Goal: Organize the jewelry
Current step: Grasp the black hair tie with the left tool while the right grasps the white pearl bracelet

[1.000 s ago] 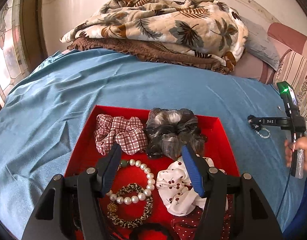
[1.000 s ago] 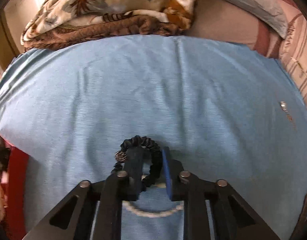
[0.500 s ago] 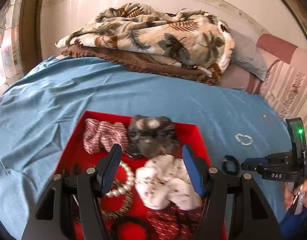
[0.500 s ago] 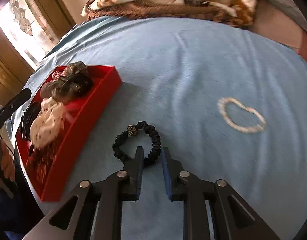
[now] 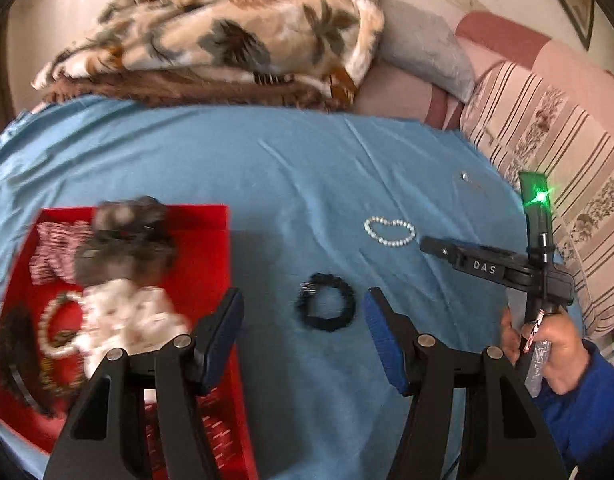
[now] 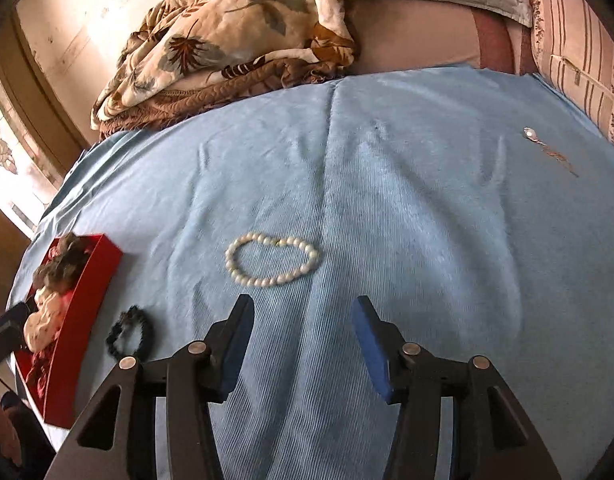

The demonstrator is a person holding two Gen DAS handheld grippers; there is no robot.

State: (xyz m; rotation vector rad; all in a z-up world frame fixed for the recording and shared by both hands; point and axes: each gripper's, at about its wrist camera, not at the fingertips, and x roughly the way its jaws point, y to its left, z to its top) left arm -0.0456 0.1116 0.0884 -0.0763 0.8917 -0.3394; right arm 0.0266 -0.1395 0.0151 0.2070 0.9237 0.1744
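Ahead of the just-widened, empty right gripper (image 6: 303, 340) lies the pearl bracelet (image 6: 271, 259) (untouched).

I count one red tray (image 5: 211, 240) holding three fabric scrunchies and two beaded bracelets, though blur hides what else it carries. On the blue sheet (image 6: 387, 200) lie one black hair tie (image 5: 326, 307), one pearl bracelet (image 6: 271, 260) and one small silver pendant (image 6: 530, 133). I hold two grippers, my left gripper (image 5: 303, 330) and right gripper (image 6: 303, 338).

White "DAS" lettering on right claw (image 5: 435, 245) black arm.
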